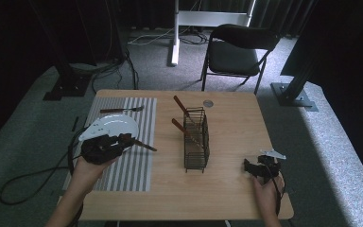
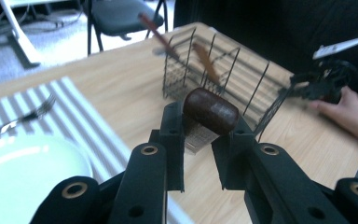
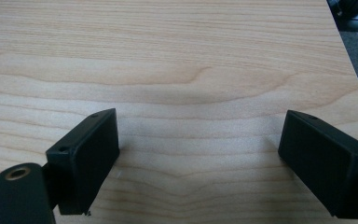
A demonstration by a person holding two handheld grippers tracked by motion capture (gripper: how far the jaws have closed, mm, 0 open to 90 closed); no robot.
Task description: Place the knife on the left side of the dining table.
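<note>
Left tongs (image 2: 200, 140) pinched a brown-handled knife (image 2: 209, 111) over the striped mat (image 1: 142, 142) beside the plate (image 1: 111, 125), so it likely needed laying straight there, while right tongs (image 3: 200, 154) sat spread on the wooden surface (image 1: 231, 189), chair (image 1: 238, 49) behind.

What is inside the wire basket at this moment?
Two brown-handled utensils lean in the far end of the wire basket, handles sticking out above the rim. Their working ends are behind the mesh, so what kind they are cannot be told.
</note>
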